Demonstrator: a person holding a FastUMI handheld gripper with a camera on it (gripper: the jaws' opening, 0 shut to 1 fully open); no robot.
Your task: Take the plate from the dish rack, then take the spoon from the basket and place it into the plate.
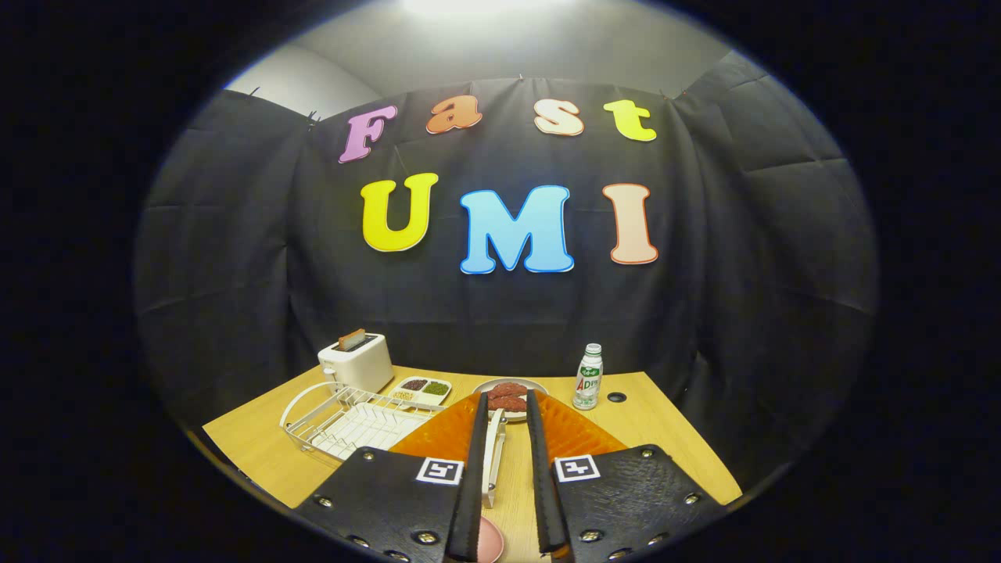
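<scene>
My gripper hangs over the wooden table with its jaws apart. A white spoon lies lengthwise between the fingers. It rests against the left finger, and a gap shows between it and the right one. The spoon's near end reaches toward a pink plate, whose rim shows low between the fingers. The white wire dish rack stands to the left of the fingers with no plate in it.
Beyond the fingertips sits a dish of red food. A small bottle stands to its right beside a dark table hole. A white toaster and a small condiment tray stand behind the rack.
</scene>
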